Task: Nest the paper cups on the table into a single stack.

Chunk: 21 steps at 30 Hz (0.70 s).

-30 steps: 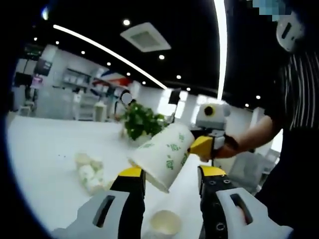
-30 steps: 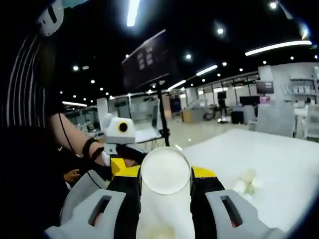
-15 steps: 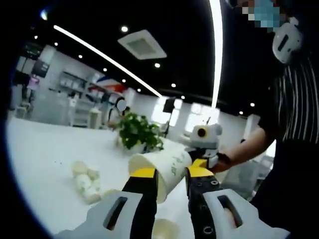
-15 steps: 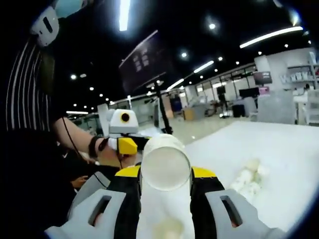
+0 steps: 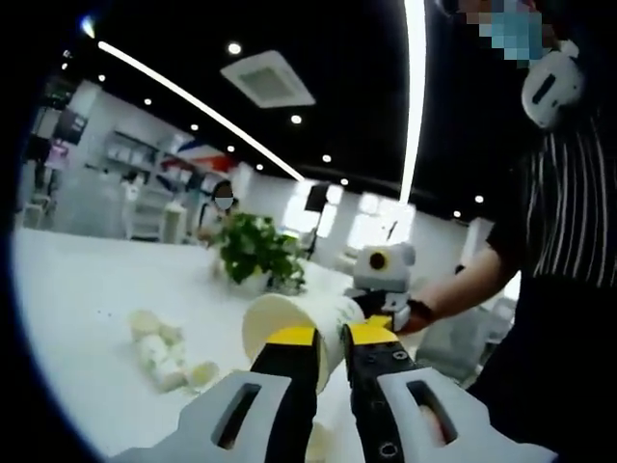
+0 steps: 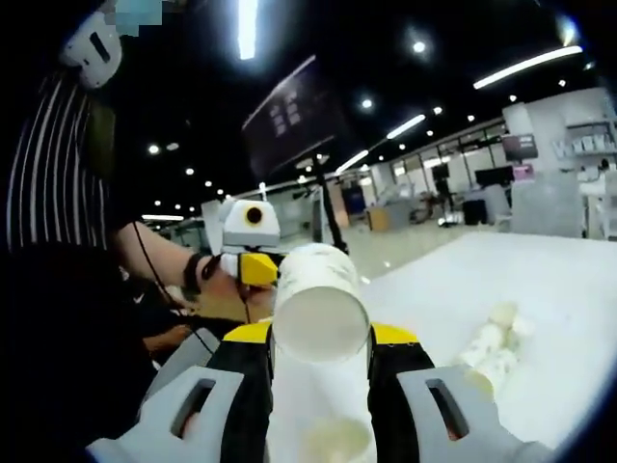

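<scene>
Bright strip lights and round spots run across a dark ceiling, over a large open hall with shelving and partitions at its far side. Below both grippers stretches a wide white table.

In the left gripper view, a potted plant stands on the table ahead of the left gripper, and a small cluster of pale crumpled cups lies ahead and to the left of it. The left gripper's yellow-tipped jaws stand close together, pinching the rim wall of a paper cup with a green print; the cup lies tilted, mouth toward the left. From the right, the right gripper comes in and meets the same cup at its far end, with the person's striped sleeve beyond.

In the right gripper view, the right gripper clamps the paper cup between its jaws, the cup's round base facing the camera. Just beyond the cup to the left sits the left gripper, touching it. Another paper cup stands open-mouthed on the table low between the jaws, and the crumpled cups lie off to the right.
</scene>
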### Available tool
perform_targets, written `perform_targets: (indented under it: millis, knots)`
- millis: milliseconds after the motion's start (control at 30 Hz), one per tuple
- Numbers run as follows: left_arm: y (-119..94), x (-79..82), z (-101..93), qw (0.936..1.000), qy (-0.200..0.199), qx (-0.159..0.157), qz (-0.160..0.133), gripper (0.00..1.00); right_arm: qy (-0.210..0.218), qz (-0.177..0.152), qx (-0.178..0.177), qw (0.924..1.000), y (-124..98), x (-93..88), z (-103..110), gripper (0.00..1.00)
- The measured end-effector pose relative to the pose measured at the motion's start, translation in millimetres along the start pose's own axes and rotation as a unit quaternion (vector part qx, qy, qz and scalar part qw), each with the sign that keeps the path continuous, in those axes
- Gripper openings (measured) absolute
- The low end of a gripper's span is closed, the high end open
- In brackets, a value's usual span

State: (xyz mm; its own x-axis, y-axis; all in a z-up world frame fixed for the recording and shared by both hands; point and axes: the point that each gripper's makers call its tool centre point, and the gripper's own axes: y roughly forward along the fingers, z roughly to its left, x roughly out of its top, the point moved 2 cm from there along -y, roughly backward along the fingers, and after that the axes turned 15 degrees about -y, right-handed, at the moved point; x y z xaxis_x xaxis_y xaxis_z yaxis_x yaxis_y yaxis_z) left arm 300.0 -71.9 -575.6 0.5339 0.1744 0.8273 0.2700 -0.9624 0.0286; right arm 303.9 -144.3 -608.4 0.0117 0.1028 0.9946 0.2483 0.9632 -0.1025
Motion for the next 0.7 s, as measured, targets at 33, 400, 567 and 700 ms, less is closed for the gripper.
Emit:
perform_targets:
  millis: [33,400,567,700]
  knots:
    - [0.6,-0.2,-2.1,1.0,0.0,-0.005,0.003,0.06,0.0,0.0,0.002,1.0,-0.4,-0.6,1.0,0.35]
    - [10.4,-10.7,-15.2,0.9982,0.017,-0.036,0.045,0.0,-0.002,0.005,-0.002,1.0,-3.5,-5.2,2.1,0.37]
    - [10.1,-6.8,-14.4,0.998,0.014,-0.036,0.05,0.0,-0.003,0.0,-0.004,1.0,-4.2,-4.5,0.3,0.36]
    - [9.6,-2.1,-12.4,0.9981,0.02,-0.029,0.05,0.0,-0.003,-0.001,-0.008,1.0,-5.0,-5.0,-2.7,0.37]
